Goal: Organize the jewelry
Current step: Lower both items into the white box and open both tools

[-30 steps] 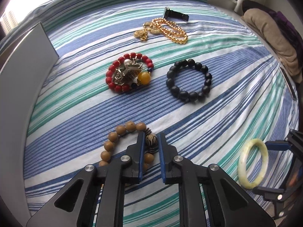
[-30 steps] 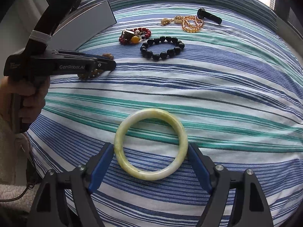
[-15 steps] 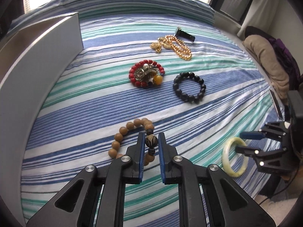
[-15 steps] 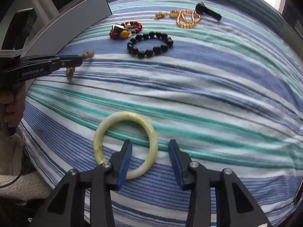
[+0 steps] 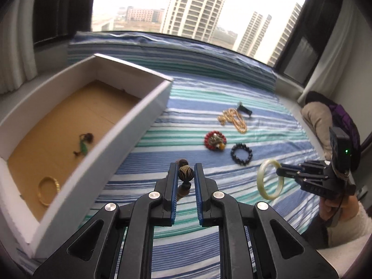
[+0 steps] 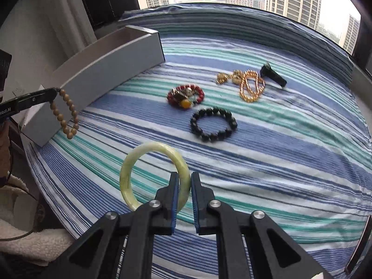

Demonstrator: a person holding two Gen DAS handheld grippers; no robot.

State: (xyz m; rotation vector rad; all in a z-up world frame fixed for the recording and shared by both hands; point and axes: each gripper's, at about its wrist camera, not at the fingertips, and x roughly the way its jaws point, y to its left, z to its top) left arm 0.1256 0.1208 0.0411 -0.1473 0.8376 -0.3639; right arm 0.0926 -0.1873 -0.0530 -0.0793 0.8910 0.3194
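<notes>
Lifted now, both jaws grip bracelets: wooden beads point(image 6: 66, 114), jade bangle point(image 6: 148, 174); only left view shows box point(image 5: 130, 125) contents.

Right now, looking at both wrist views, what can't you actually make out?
- Box contents, right wrist view: its wall hides them.
- Small green piece in the box, left wrist view: too blurred to identify.
- Wooden bead bracelet, left wrist view: mostly hidden behind the left claw.
- Charms inside the red bead bracelet: too small in both views.

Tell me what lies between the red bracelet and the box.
Nothing: in the right wrist view only bare striped sheet runs from the red bracelet to the box.
</notes>
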